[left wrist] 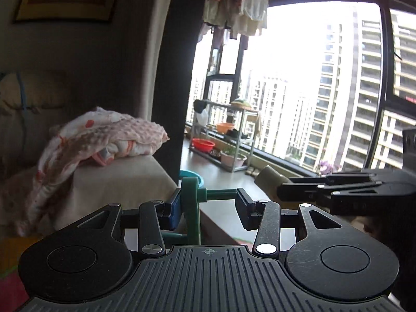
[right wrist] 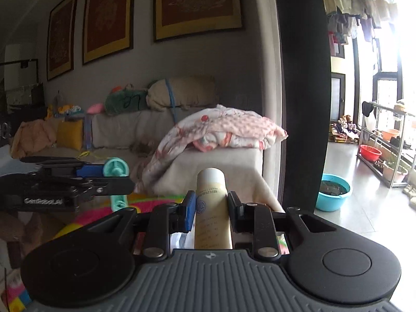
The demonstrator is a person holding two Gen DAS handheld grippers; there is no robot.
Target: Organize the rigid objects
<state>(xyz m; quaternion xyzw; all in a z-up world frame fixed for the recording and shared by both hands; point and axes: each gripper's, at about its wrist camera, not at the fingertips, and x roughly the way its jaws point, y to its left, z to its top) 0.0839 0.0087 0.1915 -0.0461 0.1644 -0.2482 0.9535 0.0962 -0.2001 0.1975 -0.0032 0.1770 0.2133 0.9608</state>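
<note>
Two views looked forward along a pair of hand-held claws, both raised above the floor of a living room.

In the left wrist view, the left claw (left wrist: 209, 209) filled the lower middle of the frame. Its fingers were part-way closed on a green plastic toy (left wrist: 192, 208) made of a wheel and thin bars; the blue pad on the left touched the wheel and the dark pad on the right met a bar end, so the toy hung pinched between them. At the right edge the other claw reached in, carrying a pale bottle (left wrist: 267, 182).

In the right wrist view, the right claw (right wrist: 211, 208) sat at lower centre, pressed against both sides of the cream bottle (right wrist: 212, 208), which pointed forward and away with its rounded white end farthest out. At the left edge the left claw appeared side-on with the toy's wheel showing beyond its blue pad.

Behind both lay a sofa (right wrist: 213, 163) draped with a pink blanket (right wrist: 221, 132), with a bright window (left wrist: 312, 78) in the upper right of the left view.

Each claw appeared to grip one hard item clear of the clutter, probably so both could be carried together to wherever they belong; no bin or shelf for them was visible
</note>
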